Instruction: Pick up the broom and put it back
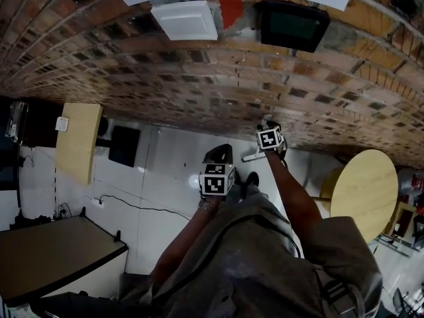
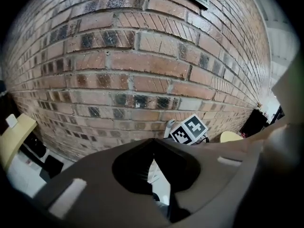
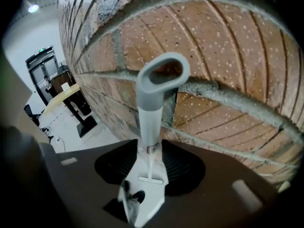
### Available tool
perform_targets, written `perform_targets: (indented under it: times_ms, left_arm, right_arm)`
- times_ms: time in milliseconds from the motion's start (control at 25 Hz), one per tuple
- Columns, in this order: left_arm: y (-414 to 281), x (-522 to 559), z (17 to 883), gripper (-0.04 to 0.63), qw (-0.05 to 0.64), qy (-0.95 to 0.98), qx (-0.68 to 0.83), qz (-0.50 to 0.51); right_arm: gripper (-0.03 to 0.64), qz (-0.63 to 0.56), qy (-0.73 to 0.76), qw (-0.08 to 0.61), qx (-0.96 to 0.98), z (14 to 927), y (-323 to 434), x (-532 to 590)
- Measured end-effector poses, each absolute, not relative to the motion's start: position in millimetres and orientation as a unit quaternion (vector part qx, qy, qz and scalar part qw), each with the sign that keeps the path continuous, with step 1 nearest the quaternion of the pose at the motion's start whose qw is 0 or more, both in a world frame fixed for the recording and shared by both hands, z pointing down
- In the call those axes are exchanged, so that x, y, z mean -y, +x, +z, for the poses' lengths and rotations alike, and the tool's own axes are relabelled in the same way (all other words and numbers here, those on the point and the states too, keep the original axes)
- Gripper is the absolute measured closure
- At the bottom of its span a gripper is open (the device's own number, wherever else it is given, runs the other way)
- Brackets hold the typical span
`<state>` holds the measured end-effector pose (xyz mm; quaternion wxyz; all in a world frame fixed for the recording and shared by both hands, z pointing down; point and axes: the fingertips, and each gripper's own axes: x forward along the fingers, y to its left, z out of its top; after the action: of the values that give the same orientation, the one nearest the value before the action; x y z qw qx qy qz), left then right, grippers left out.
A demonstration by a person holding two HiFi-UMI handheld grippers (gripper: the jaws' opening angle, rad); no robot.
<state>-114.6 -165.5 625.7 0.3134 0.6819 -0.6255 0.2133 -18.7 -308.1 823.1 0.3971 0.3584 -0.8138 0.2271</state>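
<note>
Grey plastic broom handle (image 3: 153, 99) with a loop at its top stands upright against the red-brown brick wall (image 3: 228, 56) and sits right between the jaws of your right gripper (image 3: 152, 148). The loop end is above the tips, and the paler shaft runs down through the gap to a short crossbar at floor level. Your right jaws are spread and released. White floor shows on either side of the shaft, and the pads don't look pressed on it. A dark shoe (image 3: 135, 197) is visible low in that gap. Your left gripper (image 2: 152, 141) is clenched on nothing — the tips meet at the top of a narrow wedge, with only the white floor (image 2: 161, 184) behind. It faces the same wall. In the left gripper view the handle's loop peeks out just left of the right gripper's marker cube (image 2: 189, 129); you can't tell if they touch. In the head view both your arms reach down toward the wall base, the right one closer to the bricks. A round pale wooden table (image 1: 364, 191) is on your right, and a rectangular pale wooden tabletop (image 1: 78, 141) is off to the left. A dark desk (image 1: 53, 250) sits lower left, with a black cable (image 1: 132, 204) trailing on the floor near it. High on the wall there's a white square box (image 1: 184, 20) and a black screen (image 1: 291, 25).
</note>
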Motion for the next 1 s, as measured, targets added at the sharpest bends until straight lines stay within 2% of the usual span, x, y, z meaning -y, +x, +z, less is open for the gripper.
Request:
perform_targets:
  times_ms: [40, 80, 280, 440, 600, 760, 1000]
  left_arm:
    - [-114, 163, 625, 0.595, 0.312, 0.683, 0.625, 0.214]
    - [-113, 161, 625, 0.595, 0.311, 0.684, 0.623, 0.215]
    - [-98, 147, 629, 0.595, 0.307, 0.705, 0.599, 0.223]
    - [-77, 130, 628, 0.595, 0.299, 0.739, 0.561, 0.222]
    - [-73, 87, 631, 0.595, 0.291, 0.763, 0.534, 0.220]
    - [-85, 34, 641, 0.595, 0.297, 0.769, 0.523, 0.215]
    - [-104, -37, 644, 0.595, 0.318, 0.768, 0.521, 0.193]
  right_arm:
    - [0.428, 0.223, 0.362, 0.401, 0.811, 822, -17, 306]
    - [0.414, 0.223, 0.368, 0.401, 0.809, 819, -15, 303]
    - [0.416, 0.268, 0.420, 0.338, 0.798, 790, 7, 267]
    - [0.481, 0.341, 0.451, 0.252, 0.785, 759, 28, 199]
    - [0.578, 0.360, 0.435, 0.213, 0.797, 728, 15, 119]
    - [0.592, 0.359, 0.417, 0.194, 0.812, 694, -12, 53]
    - [0.592, 0.353, 0.388, 0.225, 0.821, 628, -51, -34]
